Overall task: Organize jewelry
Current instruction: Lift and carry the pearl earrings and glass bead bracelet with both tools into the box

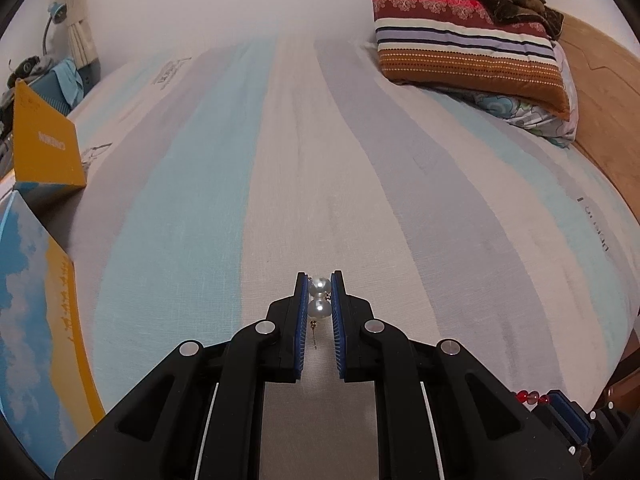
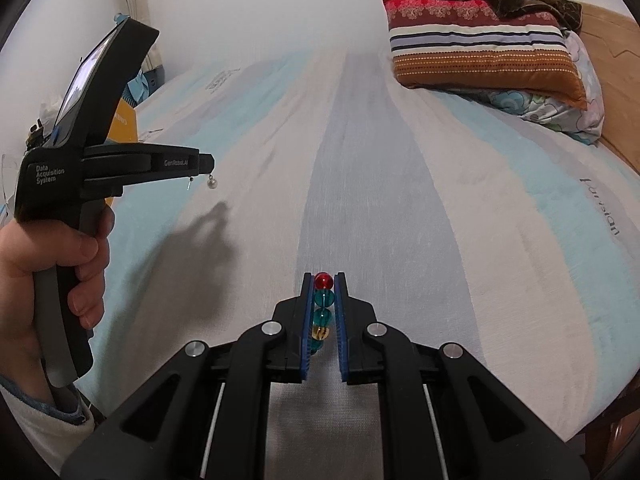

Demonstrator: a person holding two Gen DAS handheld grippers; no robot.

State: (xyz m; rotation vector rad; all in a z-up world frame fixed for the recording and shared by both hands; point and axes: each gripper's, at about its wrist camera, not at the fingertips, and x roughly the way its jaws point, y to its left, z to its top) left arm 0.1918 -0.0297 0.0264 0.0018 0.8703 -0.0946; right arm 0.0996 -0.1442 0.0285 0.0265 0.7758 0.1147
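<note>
Left tool (image 1: 320,280) clamped on pearl earrings (image 1: 319,298), above the bed (image 1: 200,200), near its left edge. Light, smooth, likely slippery; hook fragile, so grip the pearls. Right tool (image 2: 324,278) clamped on bead strand (image 2: 322,308): limp. Strand's remainder hidden; destination unclear.

At 9 o'clock from the right wrist, the left gripper (image 2: 208,168) reads "Data Acquisition System" on its body and "GenRobot.AI" along its finger.
</note>
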